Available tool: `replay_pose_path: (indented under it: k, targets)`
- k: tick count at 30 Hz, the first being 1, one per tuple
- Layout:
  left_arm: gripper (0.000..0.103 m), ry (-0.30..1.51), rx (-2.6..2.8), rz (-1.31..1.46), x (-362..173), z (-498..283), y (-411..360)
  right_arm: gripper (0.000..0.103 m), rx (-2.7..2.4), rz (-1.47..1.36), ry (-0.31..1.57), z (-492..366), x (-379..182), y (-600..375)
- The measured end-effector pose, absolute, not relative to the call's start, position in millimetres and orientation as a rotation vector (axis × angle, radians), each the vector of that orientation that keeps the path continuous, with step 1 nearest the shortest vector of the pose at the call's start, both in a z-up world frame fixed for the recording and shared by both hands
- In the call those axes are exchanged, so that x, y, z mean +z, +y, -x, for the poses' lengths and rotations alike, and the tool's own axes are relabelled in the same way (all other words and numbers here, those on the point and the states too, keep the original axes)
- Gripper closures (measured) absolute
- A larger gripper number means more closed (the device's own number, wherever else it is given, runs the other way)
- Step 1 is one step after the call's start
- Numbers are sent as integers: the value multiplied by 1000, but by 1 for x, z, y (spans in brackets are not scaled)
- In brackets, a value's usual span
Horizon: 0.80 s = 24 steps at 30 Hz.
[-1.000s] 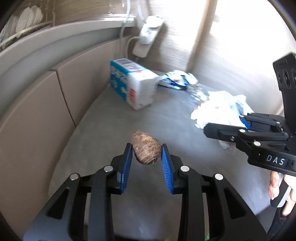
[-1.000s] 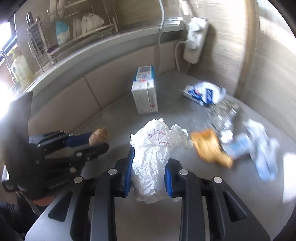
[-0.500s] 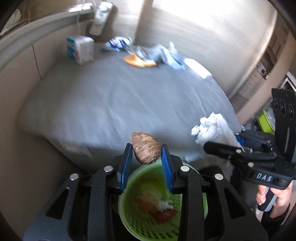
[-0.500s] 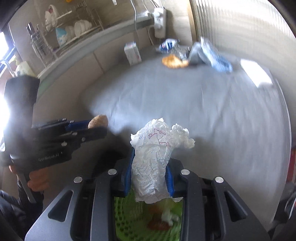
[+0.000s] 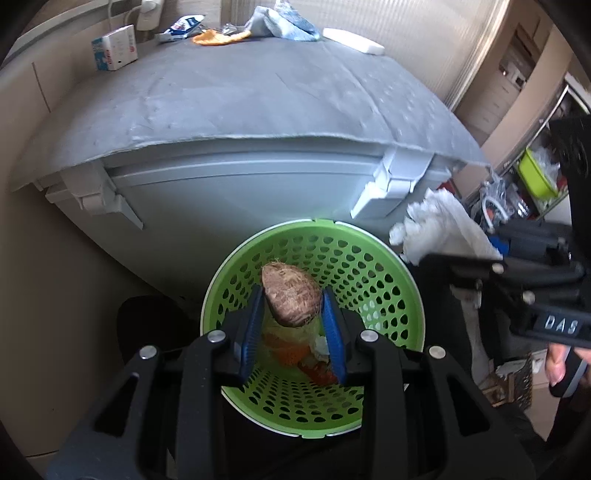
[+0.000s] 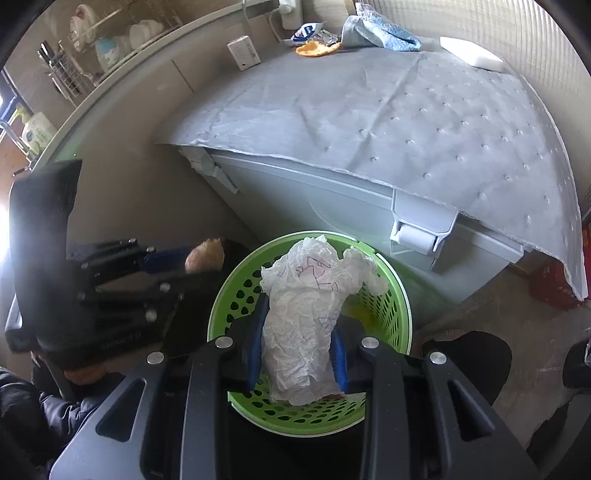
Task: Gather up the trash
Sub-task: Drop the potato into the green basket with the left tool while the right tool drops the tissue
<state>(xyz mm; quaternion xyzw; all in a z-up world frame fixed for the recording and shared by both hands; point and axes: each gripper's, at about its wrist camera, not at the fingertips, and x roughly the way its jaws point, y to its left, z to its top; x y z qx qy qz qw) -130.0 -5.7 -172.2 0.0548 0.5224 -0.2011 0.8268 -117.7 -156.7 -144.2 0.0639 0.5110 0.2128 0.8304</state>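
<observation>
1. The left gripper (image 5: 293, 325) has its jaws closed on a brown root vegetable (image 5: 291, 299), which sits between the blue pads directly above the open mouth of the green basket (image 5: 369, 266).
2. The right gripper (image 6: 299, 354) has its jaws clamped on a crumpled white paper (image 6: 306, 314); the wad bulges out ahead of the jaws and hangs over the same basket (image 6: 395, 306).
3. Below the left jaws, orange and pale scraps already lie in the basket bottom.
4. Well beyond both sets of jaws, more trash remains at the far end of the counter (image 6: 406, 110): a small carton (image 5: 114, 51), an orange scrap (image 5: 218, 36), a blue cloth (image 6: 380, 31) and a wrapper (image 6: 306, 31).
5. Risk: the two tools hang close together over one narrow opening, so they could knock each other if both release at once.
6. Risk: the paper spreads wider than its jaws and reaches towards the far rim; I judge it could catch there and drape outside instead of dropping in.
7. Risk: the root looks heavy and rounded, so a drop from height could bounce it or tip the light basket.
</observation>
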Motion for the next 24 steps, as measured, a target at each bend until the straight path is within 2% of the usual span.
replay_pose_path:
  k: [24]
  targets:
    - [71,1130,-461,-183,-181,126,-18,71,455,-126,1129,100,-158,-134]
